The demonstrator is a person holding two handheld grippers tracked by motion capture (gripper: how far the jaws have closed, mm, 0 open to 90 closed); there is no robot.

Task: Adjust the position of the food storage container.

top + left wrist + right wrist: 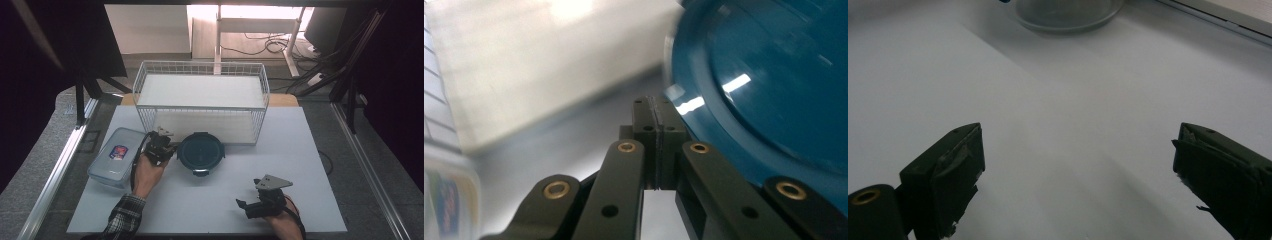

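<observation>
Left gripper [161, 145] pressed shut right beside the round blue-lidded container [200, 153]

We see the container sitting on the white table [300, 150], just in front of the wire basket [200, 95]; our left jaws are closed on nothing, tips at the container's left rim (the lid [774, 75] looms large in the left gripper view); the clear rectangular box [114, 156] lies left of the container; our right gripper [250, 206] rests well apart, nearer us and right of the container, jaws spread wide with bare table between them.
</observation>
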